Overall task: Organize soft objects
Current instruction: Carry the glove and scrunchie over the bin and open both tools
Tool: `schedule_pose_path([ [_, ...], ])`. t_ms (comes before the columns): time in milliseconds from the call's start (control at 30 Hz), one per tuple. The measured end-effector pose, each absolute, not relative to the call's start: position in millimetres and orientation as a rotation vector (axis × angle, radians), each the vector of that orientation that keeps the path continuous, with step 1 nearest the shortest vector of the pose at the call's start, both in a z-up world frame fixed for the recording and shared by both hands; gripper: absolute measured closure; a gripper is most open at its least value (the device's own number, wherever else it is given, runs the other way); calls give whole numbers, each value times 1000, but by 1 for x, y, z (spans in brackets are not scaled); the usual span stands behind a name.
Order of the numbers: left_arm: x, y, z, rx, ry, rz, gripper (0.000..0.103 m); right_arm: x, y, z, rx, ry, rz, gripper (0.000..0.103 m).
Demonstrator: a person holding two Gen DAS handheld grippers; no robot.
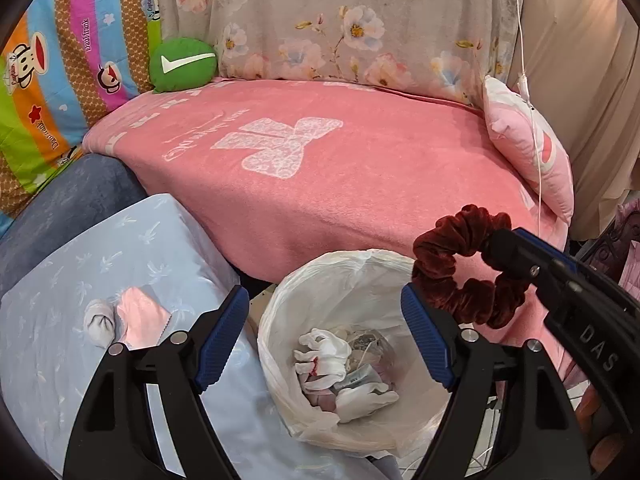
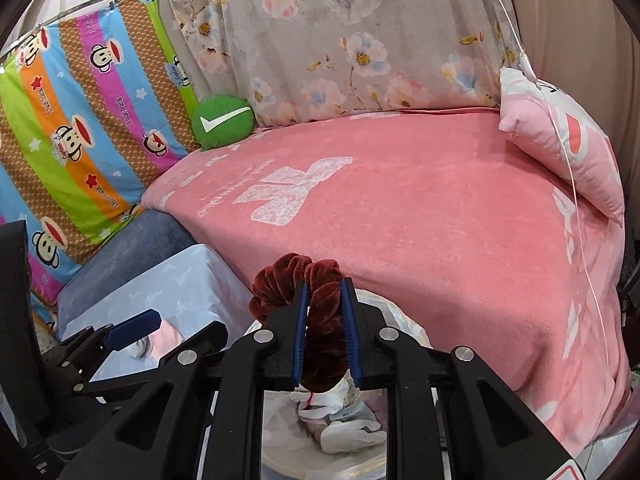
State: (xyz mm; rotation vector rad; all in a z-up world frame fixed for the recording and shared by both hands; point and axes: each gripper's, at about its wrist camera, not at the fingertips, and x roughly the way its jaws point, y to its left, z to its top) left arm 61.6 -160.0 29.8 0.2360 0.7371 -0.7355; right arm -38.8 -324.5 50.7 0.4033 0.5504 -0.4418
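A dark red velvet scrunchie point(image 2: 280, 282) hangs pinched between the blue pads of my right gripper point(image 2: 324, 292), which is shut on it. In the left wrist view the scrunchie point(image 1: 452, 276) hangs above the right rim of a bin lined with a white plastic bag point(image 1: 280, 308), with the right gripper point(image 1: 491, 246) reaching in from the right. Several white socks point(image 1: 320, 354) lie in the bin. My left gripper point(image 1: 324, 308) is open over the bin's left side, holding nothing. A pink cloth point(image 1: 140, 312) and a white sock point(image 1: 98, 322) rest on a light blue pillow point(image 1: 60, 280).
A pink blanket point(image 1: 340, 184) covers the bed behind the bin. At the back corner sits a green round cushion point(image 1: 182, 64); a pink pillow point(image 1: 524, 152) leans at the right. Striped cartoon fabric point(image 1: 60, 60) and floral fabric point(image 1: 340, 20) hang behind. A thin white cord point(image 1: 536, 140) dangles at the right.
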Motion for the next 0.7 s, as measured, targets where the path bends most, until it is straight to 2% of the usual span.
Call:
schedule_pose_path([
  [133, 68, -156, 28, 227, 752, -720, 28, -37, -324, 53, 409, 542, -439, 82],
  [433, 75, -145, 27, 208, 759, -703, 26, -36, -321, 56, 407, 530, -442, 70],
  [700, 80, -131, 29, 194, 754, -684, 26, -31, -316, 57, 399, 535, -433, 68],
])
